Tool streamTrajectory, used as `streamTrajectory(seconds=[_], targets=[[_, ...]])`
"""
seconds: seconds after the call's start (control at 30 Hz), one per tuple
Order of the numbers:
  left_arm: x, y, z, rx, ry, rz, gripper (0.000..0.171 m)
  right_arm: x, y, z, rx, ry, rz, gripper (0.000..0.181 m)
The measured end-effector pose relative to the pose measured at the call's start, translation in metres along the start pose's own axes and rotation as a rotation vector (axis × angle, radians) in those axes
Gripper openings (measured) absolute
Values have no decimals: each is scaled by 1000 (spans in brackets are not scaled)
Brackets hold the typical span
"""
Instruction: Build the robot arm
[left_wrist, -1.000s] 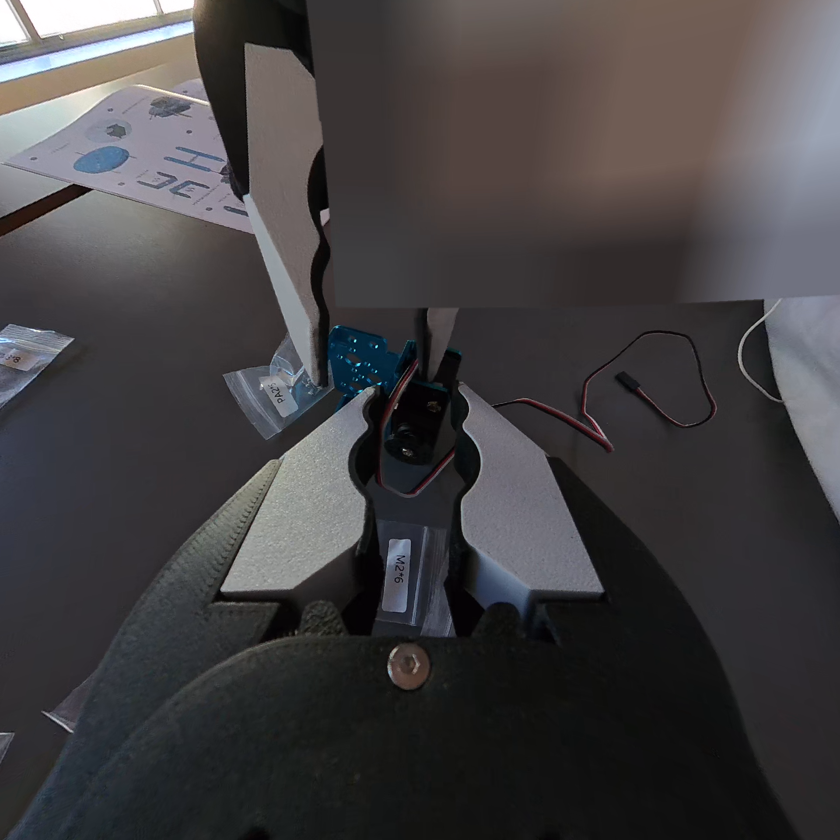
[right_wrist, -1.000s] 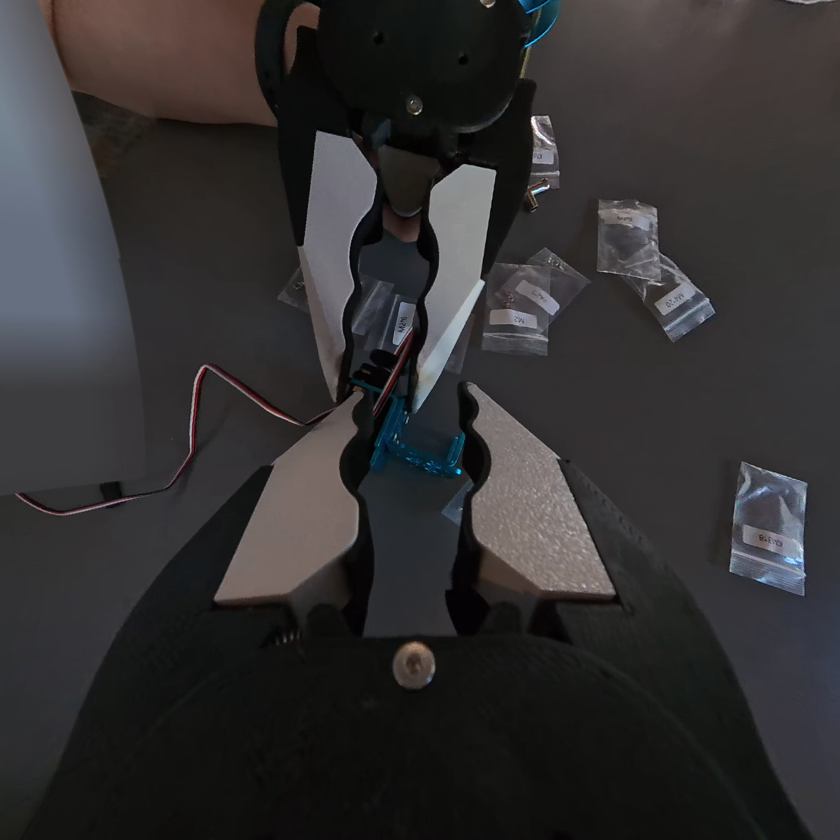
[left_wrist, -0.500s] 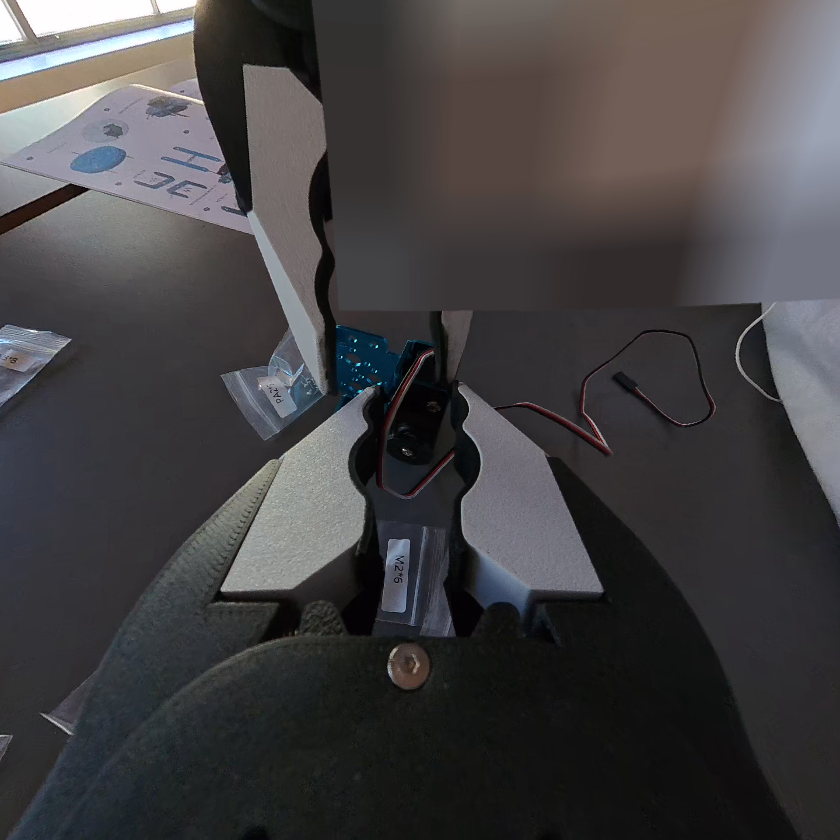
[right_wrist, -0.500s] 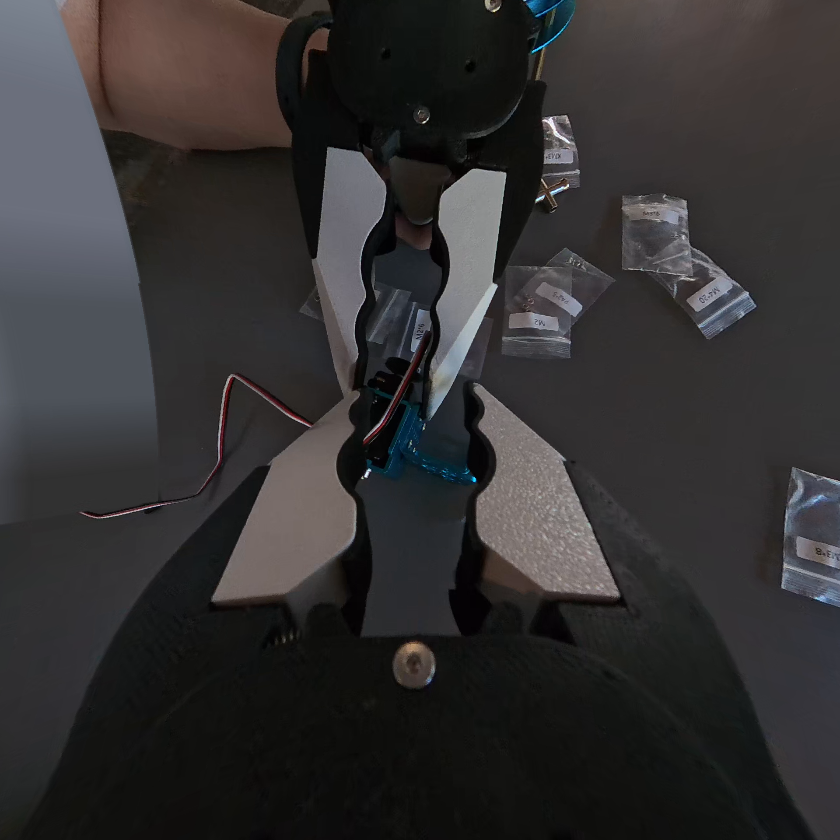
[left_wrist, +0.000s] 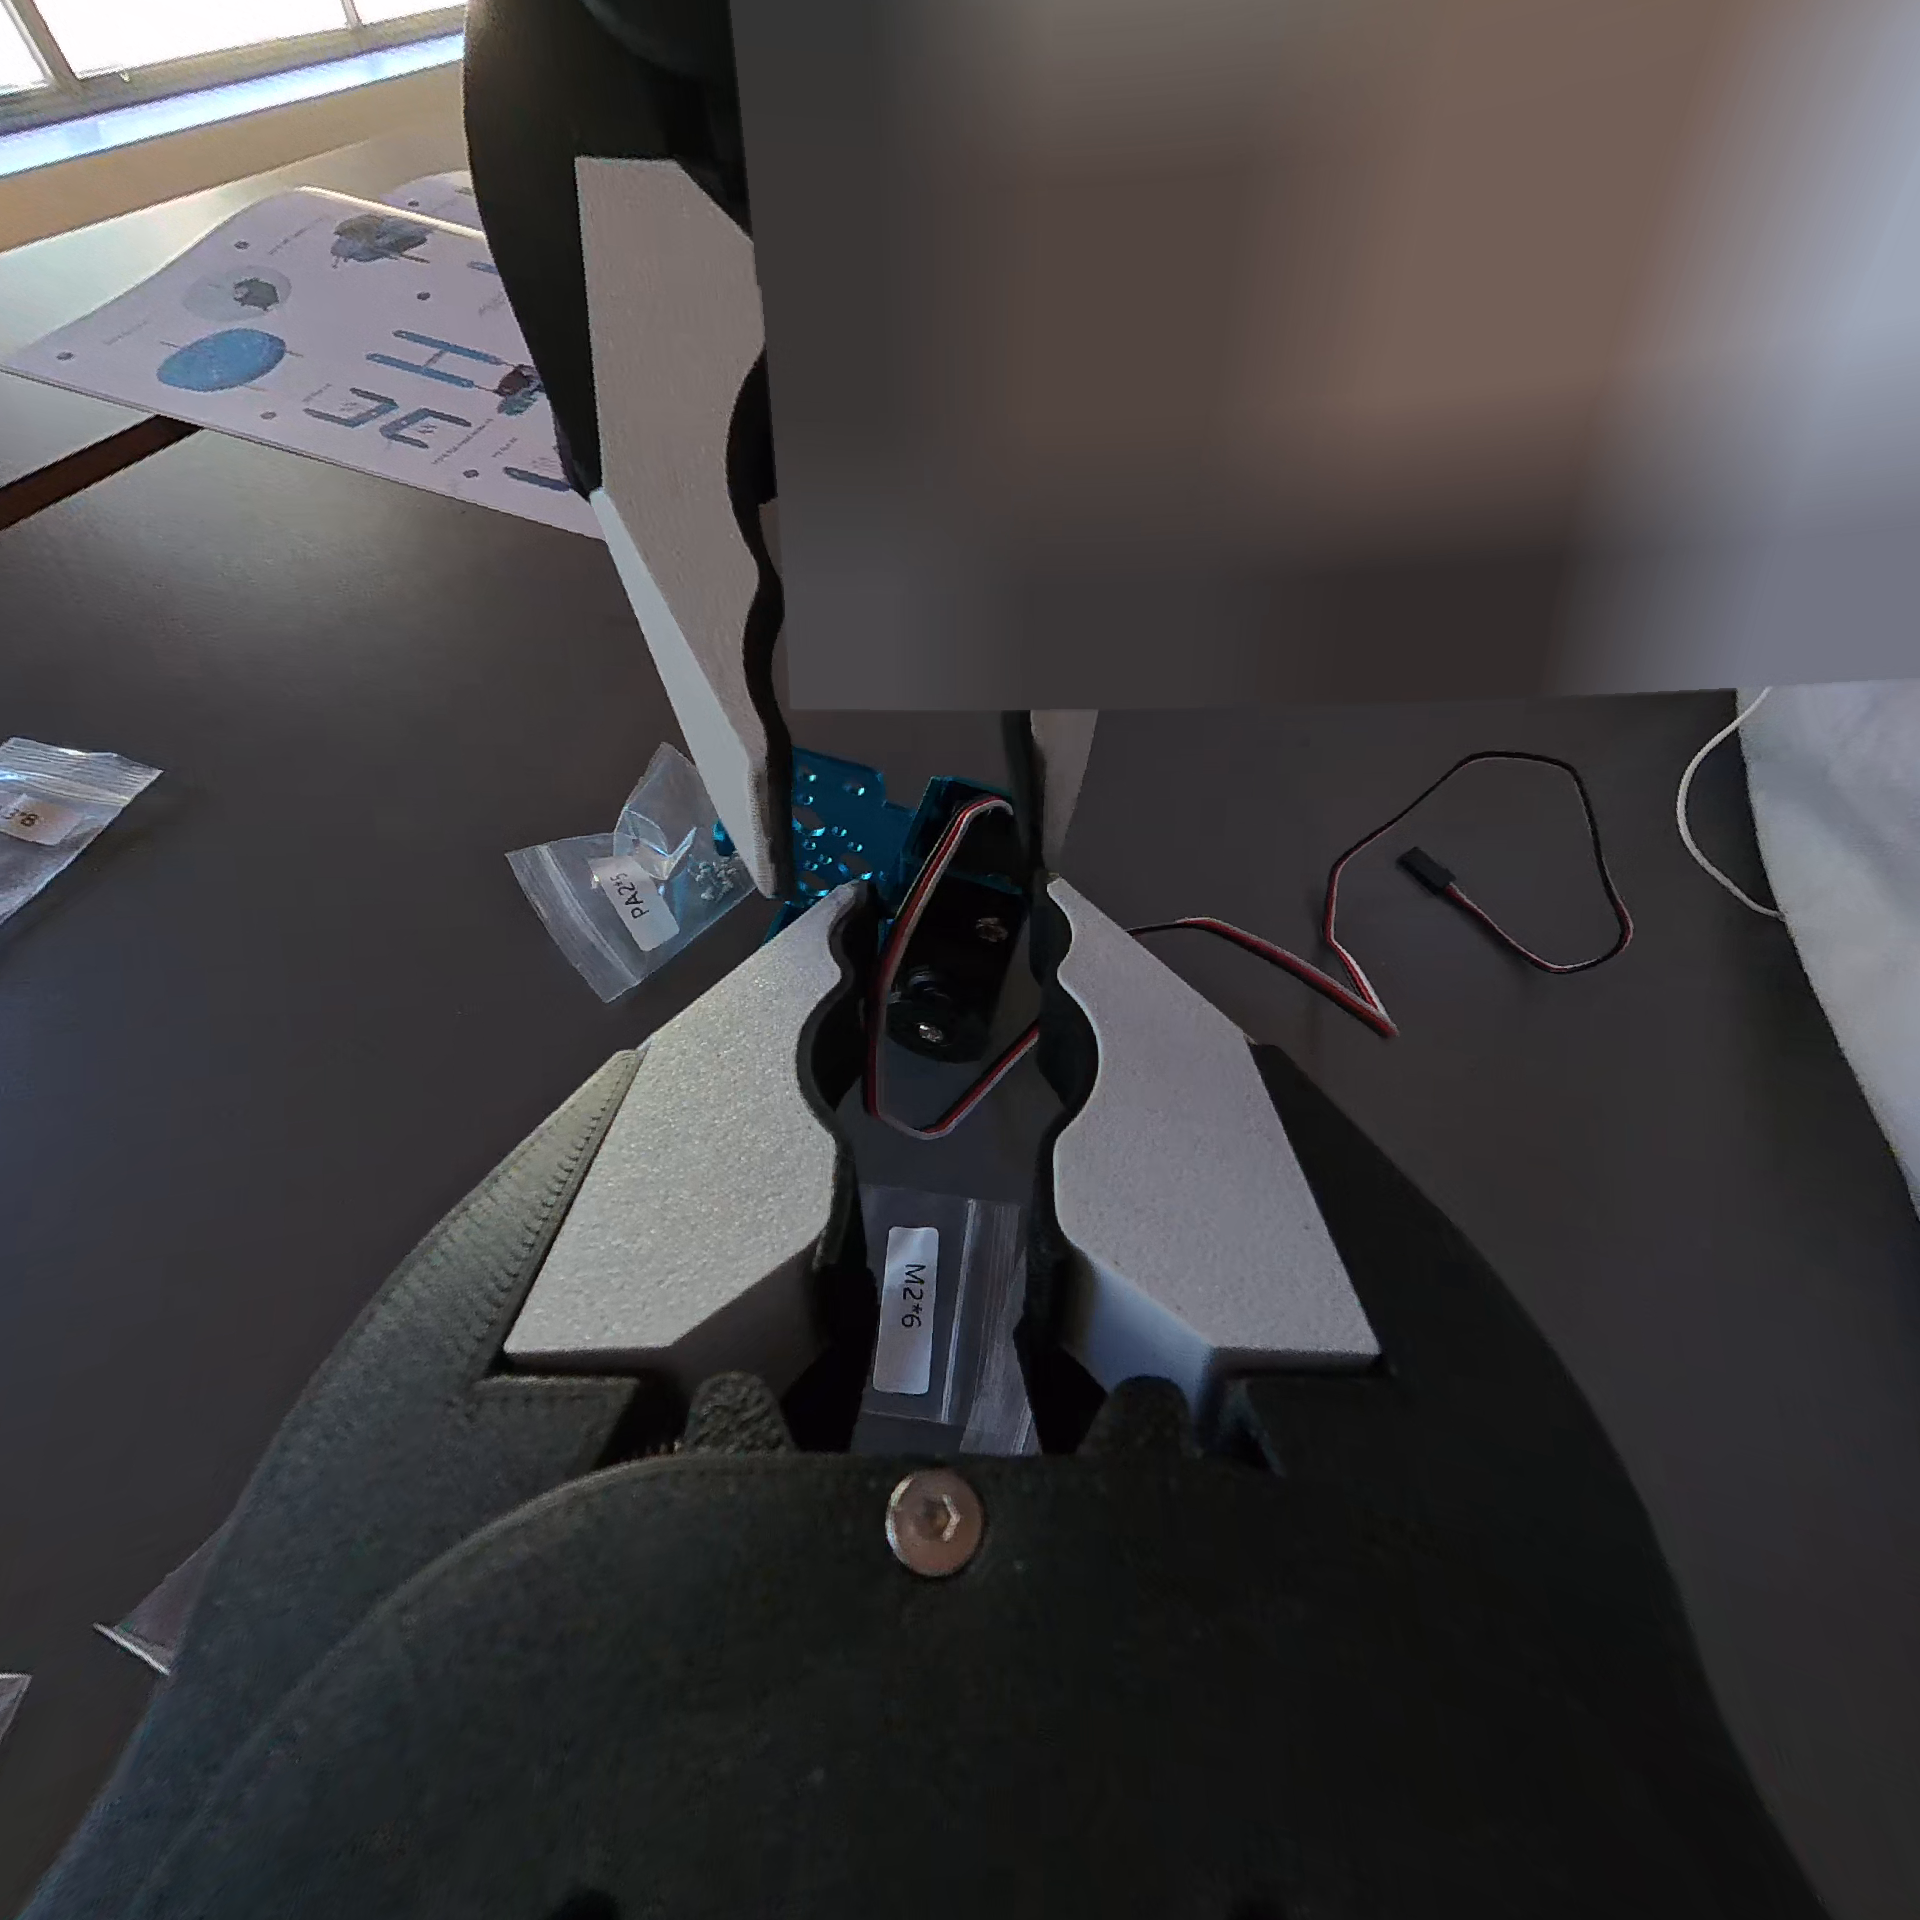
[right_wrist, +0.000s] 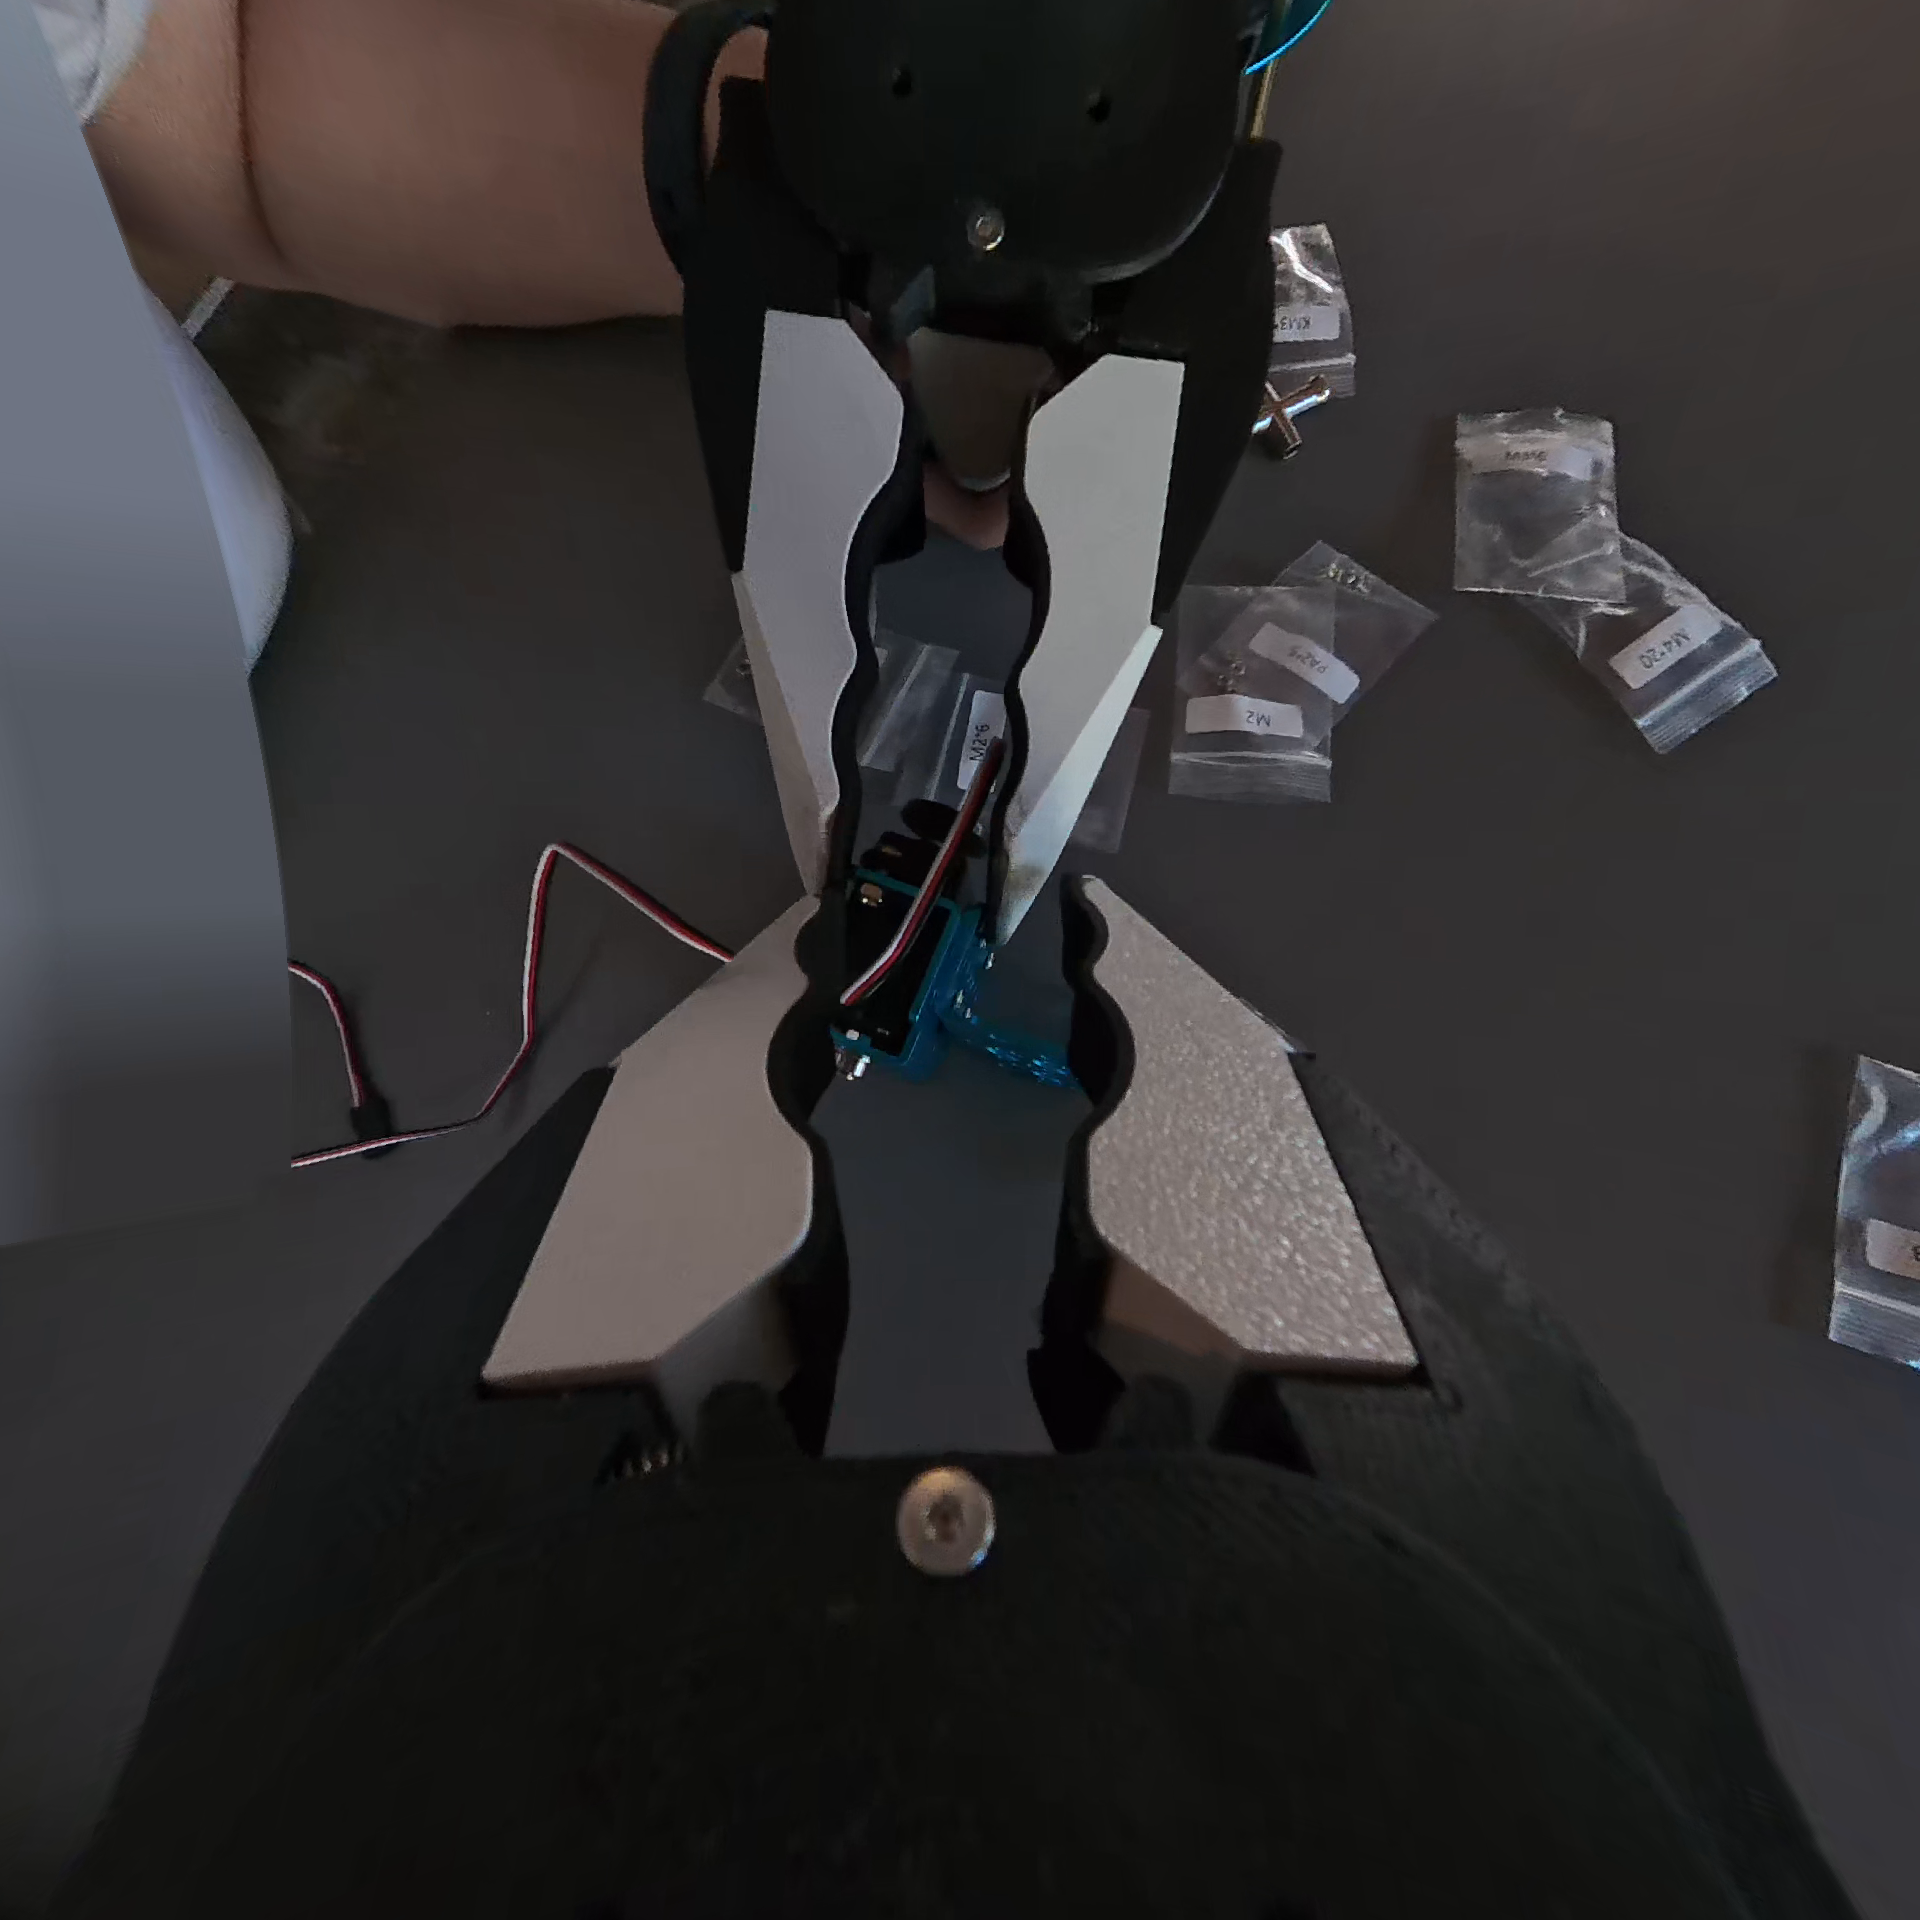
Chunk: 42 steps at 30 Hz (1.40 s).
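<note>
Two hand-held claws met tip to tip over a dark table, both at one small part: a black motor seated in a blue metal bracket.

The left claw had its pale fingers closed in on the black motor, which sat between their tips; it appeared to be held there, the jaws only narrowly apart. A red, white and black wire looped out of the motor just inside the tips and trailed off to the right of this claw, ending in a small black plug. Directly under the claw lay a clear labelled bag; another bag of screws lay just left of the tips.

The right claw was partly open. Motor and blue bracket sat between its tips, the left fingertip touching or nearly touching the motor, the right one clear of the bracket. More small bags lay to its right, and a printed sheet lay far beyond the left claw.

The part looked light, rigid and hard-edged, with smooth, likely slippery faces. The flat sides of the motor body or bracket seemed the safest hold; the thin, limp wire could snag or pull.
</note>
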<state>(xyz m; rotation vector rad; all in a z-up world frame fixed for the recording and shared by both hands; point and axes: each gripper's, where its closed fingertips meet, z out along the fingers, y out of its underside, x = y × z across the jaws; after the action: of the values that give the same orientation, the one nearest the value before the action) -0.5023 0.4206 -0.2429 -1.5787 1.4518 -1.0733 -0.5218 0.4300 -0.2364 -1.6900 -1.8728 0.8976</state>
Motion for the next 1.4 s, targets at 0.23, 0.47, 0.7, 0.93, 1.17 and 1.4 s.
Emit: streamTrajectory(seconds=[0.23,0.47,0.7,0.93,1.17,1.4], targets=[[0,0,0,-1,-2,7,29,5,-3,-6,40,-5,54,43],[0,0,0,-2,-3,11,29,4,1,0,14,-17,78,45],[1,0,0,-2,-3,12,29,5,0,2,27,-28,103,45],[0,0,0,-2,-6,10,29,9,-1,0,19,22,50,43],[0,0,0,-2,-6,9,29,7,-5,-2,44,3,72,40],[0,0,0,-3,-5,11,29,7,0,3,26,-9,104,47]])
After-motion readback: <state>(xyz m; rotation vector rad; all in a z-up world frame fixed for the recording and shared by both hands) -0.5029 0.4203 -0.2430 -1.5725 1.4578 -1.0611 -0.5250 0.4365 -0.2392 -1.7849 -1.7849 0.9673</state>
